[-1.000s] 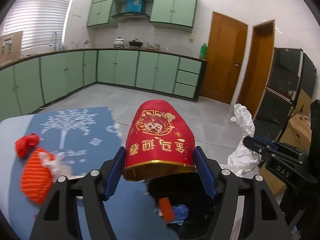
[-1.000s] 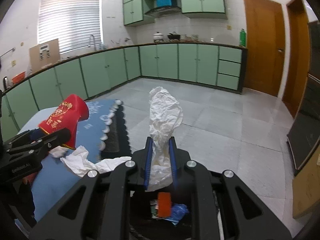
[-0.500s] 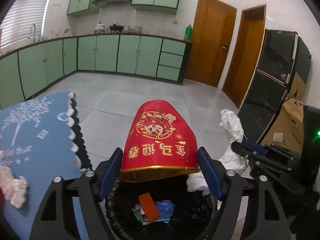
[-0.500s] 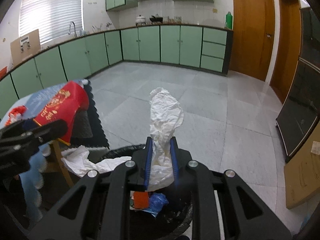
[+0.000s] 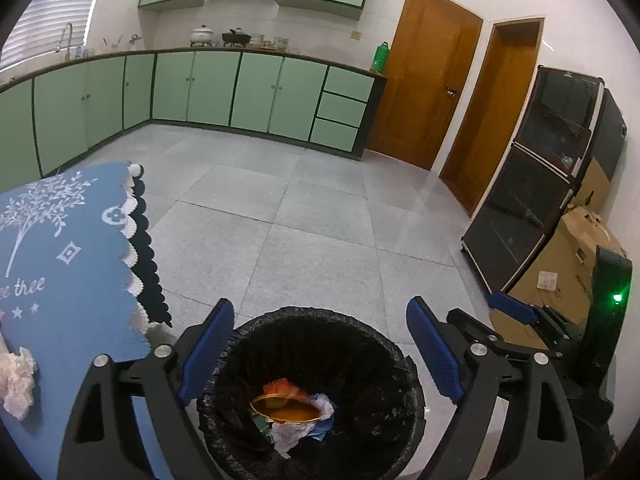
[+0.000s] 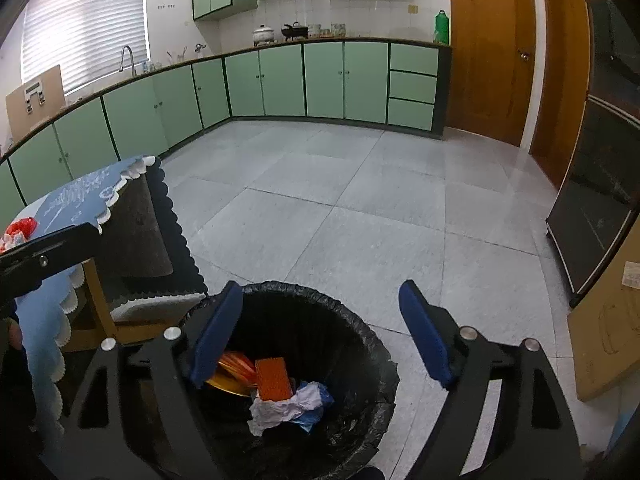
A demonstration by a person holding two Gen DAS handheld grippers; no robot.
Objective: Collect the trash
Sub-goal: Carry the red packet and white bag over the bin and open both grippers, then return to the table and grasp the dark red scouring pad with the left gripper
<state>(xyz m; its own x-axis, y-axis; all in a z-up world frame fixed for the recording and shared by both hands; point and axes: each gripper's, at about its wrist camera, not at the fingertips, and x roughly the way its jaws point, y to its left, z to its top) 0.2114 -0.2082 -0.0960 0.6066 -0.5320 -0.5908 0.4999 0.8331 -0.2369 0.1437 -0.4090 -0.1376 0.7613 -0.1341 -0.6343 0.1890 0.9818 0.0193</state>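
A black-lined trash bin [image 5: 360, 360] stands on the floor below both grippers; it also shows in the right wrist view [image 6: 360, 344]. Inside lie the red-and-gold cup [image 5: 286, 406], crumpled white paper [image 6: 286, 408], an orange piece [image 6: 274, 378] and blue scraps. My left gripper [image 5: 320, 352] is open and empty above the bin. My right gripper [image 6: 320, 332] is open and empty above it too. A pink-white wad [image 5: 16, 382] and red trash [image 6: 20, 228] lie on the blue tablecloth [image 5: 60, 260].
The table with the blue cloth [image 6: 80, 200] stands left of the bin, a wooden chair [image 6: 132, 240] tucked beside it. A black cabinet [image 5: 540, 184] and cardboard boxes [image 5: 568, 264] stand at the right. Green kitchen cabinets [image 5: 240, 92] line the far wall across grey tile floor.
Both grippers have opened over the bin. The red cup has dropped from the left gripper and the white paper from the right; both now lie inside the bin.
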